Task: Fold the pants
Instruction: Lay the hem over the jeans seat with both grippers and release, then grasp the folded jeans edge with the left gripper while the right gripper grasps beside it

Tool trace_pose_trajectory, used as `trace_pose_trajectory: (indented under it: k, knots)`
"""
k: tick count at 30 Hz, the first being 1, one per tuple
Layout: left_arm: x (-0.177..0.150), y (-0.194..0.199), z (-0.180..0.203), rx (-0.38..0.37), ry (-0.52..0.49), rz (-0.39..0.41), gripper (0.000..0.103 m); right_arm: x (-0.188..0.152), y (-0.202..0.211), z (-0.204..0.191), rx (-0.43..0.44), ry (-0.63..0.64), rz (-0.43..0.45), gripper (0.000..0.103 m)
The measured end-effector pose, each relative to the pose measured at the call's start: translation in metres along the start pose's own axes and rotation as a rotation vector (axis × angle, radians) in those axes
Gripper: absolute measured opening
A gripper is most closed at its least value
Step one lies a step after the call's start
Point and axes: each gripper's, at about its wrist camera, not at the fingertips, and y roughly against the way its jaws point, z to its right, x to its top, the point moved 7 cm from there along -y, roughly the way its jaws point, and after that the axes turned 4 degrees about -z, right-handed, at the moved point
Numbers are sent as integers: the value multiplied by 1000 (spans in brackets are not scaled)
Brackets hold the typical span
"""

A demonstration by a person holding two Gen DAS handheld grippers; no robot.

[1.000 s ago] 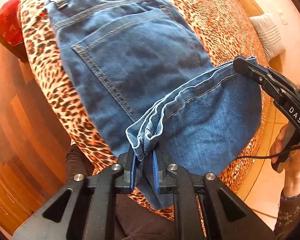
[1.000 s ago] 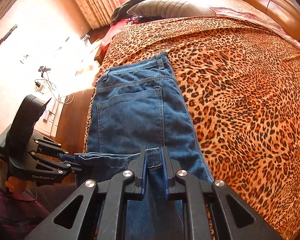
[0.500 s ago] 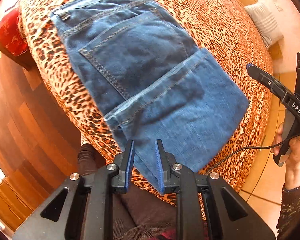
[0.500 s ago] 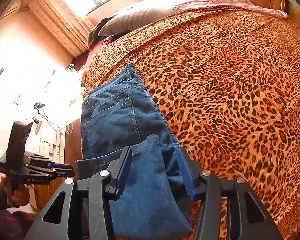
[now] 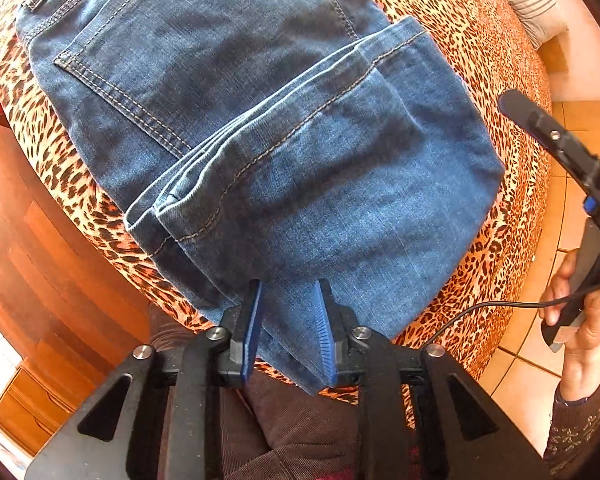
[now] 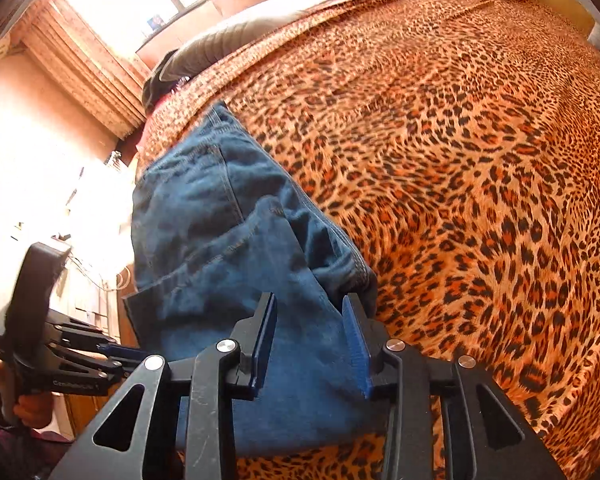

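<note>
Both grippers have let go within the last second. A second ago each was pinched shut on the hem end of the jeans; now the left gripper [image 5: 287, 322] has its blue fingers [image 5: 253, 320] spread apart with nothing clamped between them, only the denim of the folded layer showing in the gap. I cannot tell whether the fingertips brush the cloth or hover just over it. The right gripper [image 6: 310, 338] is likewise open, its fingers [image 6: 265, 332] wide, and the fold lies in the gap unheld. In the left wrist view the right gripper [image 5: 556, 148] stands off past the bed's near corner, clear of the cloth, held in the person's right hand [image 5: 576, 304].

The jeans [image 5: 228, 92] now lie on their own on the leopard-print bedspread [image 6: 480, 152], along the bed's left edge near its foot. The leg end has been laid up over the seat, its stitched hem [image 5: 276, 136] falling just below the back pocket [image 5: 152, 60], waistband toward the head of the bed. The lowest corner of the fold hangs slightly over the bed's edge above the person's lap.

This reads as one fold finished and released. By my judgement one more fold, or a squaring of the bundle, is what remains.
</note>
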Motion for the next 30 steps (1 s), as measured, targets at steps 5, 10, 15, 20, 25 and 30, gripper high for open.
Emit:
trace_pose_trajectory:
  k: [5, 10, 15, 20, 25, 30]
  knots:
    - [9, -10, -7, -19, 45, -23, 29, 1, -28, -15, 47, -5, -38, 36]
    - [6, -2, -18, -68, 56, -37, 29, -14, -62, 8, -13, -90, -94, 35]
    - [6, 24, -42, -147, 59, -13, 29, 2, -46, 2, 12, -132, -115, 44]
    - [33, 57, -108, -256, 206, 60, 31, 37, -44, -8, 35, -159, -97, 57]
    - [81, 89, -184, -430, 416, 151, 62, 79, -63, -24, 21, -146, -130, 60]
    - [115, 94, -216, -503, 486, 146, 62, 117, -100, -41, 16, -134, -194, 62]
